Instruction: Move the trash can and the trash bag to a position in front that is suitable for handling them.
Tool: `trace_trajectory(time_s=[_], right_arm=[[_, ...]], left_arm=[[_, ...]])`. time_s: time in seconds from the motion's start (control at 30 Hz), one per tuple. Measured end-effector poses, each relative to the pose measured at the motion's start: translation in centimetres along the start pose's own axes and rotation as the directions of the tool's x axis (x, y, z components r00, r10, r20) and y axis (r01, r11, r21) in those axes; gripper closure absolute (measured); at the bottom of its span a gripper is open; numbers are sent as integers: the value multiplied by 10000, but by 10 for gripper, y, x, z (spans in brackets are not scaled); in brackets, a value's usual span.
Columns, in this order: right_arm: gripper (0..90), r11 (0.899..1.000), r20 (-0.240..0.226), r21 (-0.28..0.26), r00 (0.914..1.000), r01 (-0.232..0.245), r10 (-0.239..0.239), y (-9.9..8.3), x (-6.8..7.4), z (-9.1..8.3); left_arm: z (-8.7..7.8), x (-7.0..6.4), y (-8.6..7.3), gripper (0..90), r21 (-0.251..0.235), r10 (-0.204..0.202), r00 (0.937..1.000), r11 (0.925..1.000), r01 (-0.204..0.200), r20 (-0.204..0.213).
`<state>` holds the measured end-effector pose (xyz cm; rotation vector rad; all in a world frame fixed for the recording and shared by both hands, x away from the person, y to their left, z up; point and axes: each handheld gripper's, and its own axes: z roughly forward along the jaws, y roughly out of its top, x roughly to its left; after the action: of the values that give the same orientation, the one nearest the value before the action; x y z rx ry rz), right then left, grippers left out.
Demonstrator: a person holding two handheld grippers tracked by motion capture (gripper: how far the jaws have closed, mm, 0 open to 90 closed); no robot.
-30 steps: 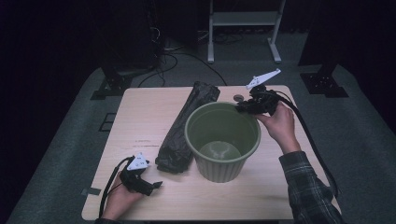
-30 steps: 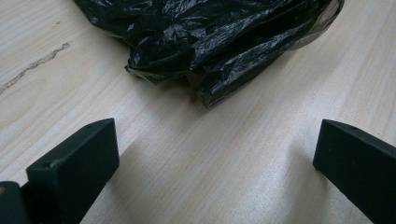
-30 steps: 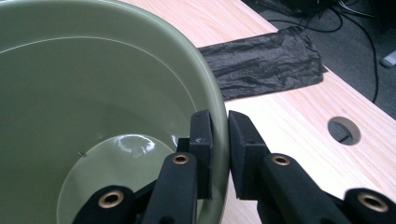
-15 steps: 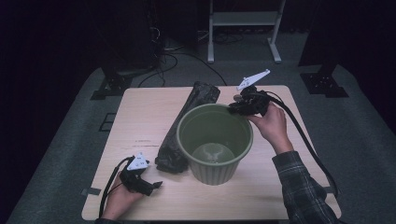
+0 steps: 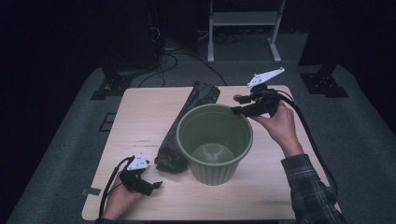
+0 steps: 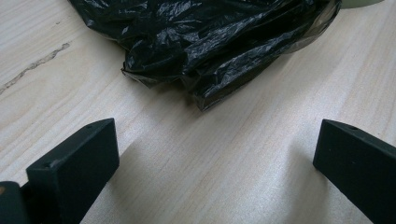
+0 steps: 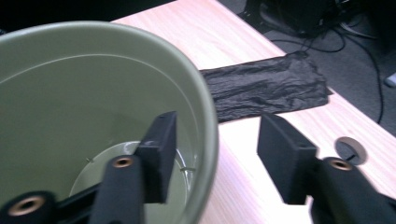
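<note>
So the right claw point(image 5: 239, 104) is spread, straddling the far rim of the green plastic bucket point(image 5: 215, 142) mid-tabletop point(image 5: 140, 121), one jaw inside, one outside. Left claw point(image 5: 152, 185) rests spread wide at the near edge, just beside the black bin bag point(image 5: 184, 128).

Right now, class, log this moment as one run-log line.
right gripper: open, fingers straddle rim of green bin | left gripper: open, low over table, facing black bag | bag: flat beside bin
</note>
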<state>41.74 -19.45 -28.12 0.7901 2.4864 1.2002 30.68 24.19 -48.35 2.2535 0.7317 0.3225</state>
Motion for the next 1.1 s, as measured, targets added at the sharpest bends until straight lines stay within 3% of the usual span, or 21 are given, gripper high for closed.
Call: trace_trajectory(time_s=[0.13,0.43,0.6,0.73,1.1], right_arm=[[304,9994,144,-227,9996,-259,262,-5,-3,-15],[123,9974,794,-522,9954,-491,532,-26,-4,-45],[104,9961,998,-673,9930,-562,628,-38,-5,-56],[12,9955,1394,-612,9870,-724,803,-54,-6,-66],[0,9929,1793,-376,9767,-1127,1176,-98,-5,-74]], left_arm=[[0,0,0,0,13,4,10000,10000,-4,5],[0,0,0,0,17,8,10000,10000,-8,5],[0,0,0,0,16,8,10000,10000,-8,6],[0,0,0,0,10,2,10000,10000,-2,4],[0,0,0,0,12,5,10000,10000,-5,4]])
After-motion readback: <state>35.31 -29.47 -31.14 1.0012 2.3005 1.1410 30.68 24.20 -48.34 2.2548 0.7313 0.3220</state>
